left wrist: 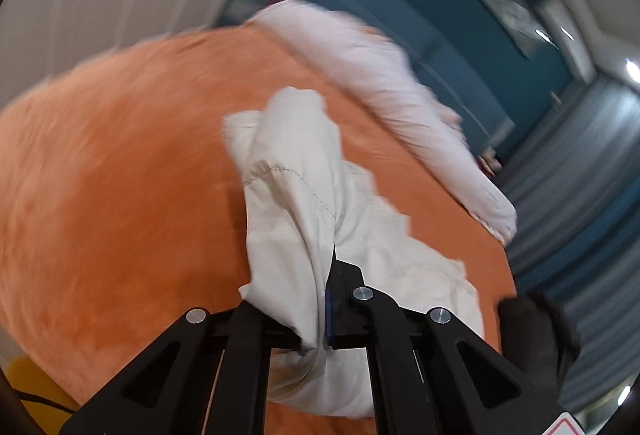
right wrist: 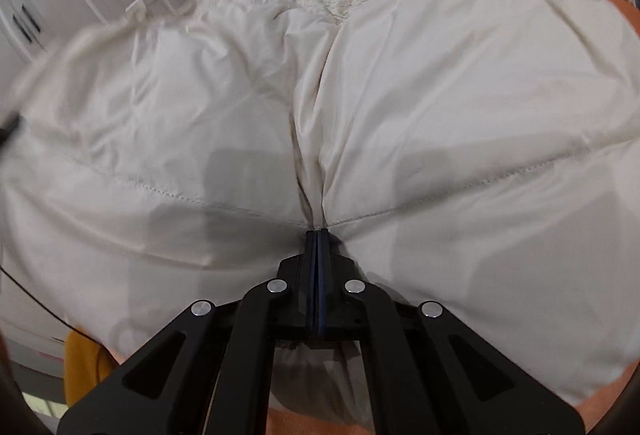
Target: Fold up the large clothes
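We see the cream jacket (right wrist: 440,107) as smooth, faintly sheeny quilted cloth with a fleecy collar. The bed cover (left wrist: 120,175) looks like matt orange velvety fabric. Our tongs (right wrist: 317,235) are matt black plastic with shiny metal rivets.

Left of the left gripper (left wrist: 326,267) the orange bed (left wrist: 120,175) lies bare; ahead, a rolled pink quilt (left wrist: 384,83) bars the way.
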A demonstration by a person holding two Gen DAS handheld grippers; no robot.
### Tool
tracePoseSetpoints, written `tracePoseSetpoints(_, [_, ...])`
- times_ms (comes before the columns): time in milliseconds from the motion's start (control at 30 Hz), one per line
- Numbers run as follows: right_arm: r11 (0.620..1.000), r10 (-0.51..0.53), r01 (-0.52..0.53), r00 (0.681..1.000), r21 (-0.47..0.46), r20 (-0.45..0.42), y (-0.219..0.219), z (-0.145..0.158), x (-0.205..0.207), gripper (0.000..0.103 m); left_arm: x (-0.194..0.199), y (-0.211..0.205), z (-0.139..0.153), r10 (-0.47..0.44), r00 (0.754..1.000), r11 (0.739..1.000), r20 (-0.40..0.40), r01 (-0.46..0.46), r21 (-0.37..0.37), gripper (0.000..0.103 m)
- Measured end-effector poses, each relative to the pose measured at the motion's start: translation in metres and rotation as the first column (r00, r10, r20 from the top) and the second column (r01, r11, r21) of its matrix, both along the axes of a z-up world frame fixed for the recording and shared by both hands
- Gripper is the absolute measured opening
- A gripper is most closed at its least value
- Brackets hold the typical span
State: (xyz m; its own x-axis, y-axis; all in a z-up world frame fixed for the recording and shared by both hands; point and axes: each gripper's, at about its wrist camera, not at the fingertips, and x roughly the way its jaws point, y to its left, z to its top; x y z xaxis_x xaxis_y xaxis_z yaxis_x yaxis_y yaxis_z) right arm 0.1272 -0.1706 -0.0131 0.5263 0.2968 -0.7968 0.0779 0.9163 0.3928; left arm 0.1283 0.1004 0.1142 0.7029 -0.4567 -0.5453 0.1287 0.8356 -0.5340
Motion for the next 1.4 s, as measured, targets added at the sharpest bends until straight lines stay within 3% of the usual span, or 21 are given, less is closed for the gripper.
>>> tracePoseSetpoints(133, [0.995, -0.021, 0.02, 1.0, 0.093, 0.006, -0.014, -0.002, 0.001, 0.0, -0.014, -0.069, 0.035, -0.142, 0.984, 0.987, 0.109, 0.132, 0.09, 0.001])
tracePoseSetpoints(300, [0.974, -0.082, 0.07, 0.995, 0.214, 0.051, -0.041, 0.016, -0.036, 0.002, -0.023, -0.159, 0.058, -0.318, 0.931, 0.94, 0.178, 0.286, 0.185, 0.001])
tracePoseSetpoints(400, [0.948, -0.131, 0.103, 0.989, 0.302, 0.074, -0.07, 0.025, -0.079, 0.003, -0.026, -0.209, 0.056, -0.41, 0.897, 0.9, 0.167, 0.368, 0.234, 0.001])
tracePoseSetpoints(700, [0.914, -0.314, 0.285, 0.947, 0.288, 0.061, -0.172, 0.048, -0.181, 0.003, -0.038, -0.325, -0.003, -0.543, 0.839, 0.794, 0.028, 0.503, 0.343, 0.001])
tracePoseSetpoints(933, [0.909, -0.389, 0.368, 0.918, 0.197, 0.08, -0.197, 0.055, -0.209, 0.003, -0.05, -0.369, -0.054, -0.561, 0.825, 0.729, -0.064, 0.529, 0.434, 0.002])
tracePoseSetpoints(1100, [0.893, -0.421, 0.397, 0.903, 0.211, 0.085, -0.205, 0.05, -0.207, 0.003, -0.049, -0.385, -0.082, -0.564, 0.819, 0.685, -0.106, 0.535, 0.494, 0.002])
tracePoseSetpoints(1400, [0.892, -0.439, 0.412, 0.889, 0.188, 0.131, -0.218, 0.06, -0.232, 0.004, -0.048, -0.394, -0.112, -0.568, 0.811, 0.639, -0.14, 0.542, 0.546, 0.005])
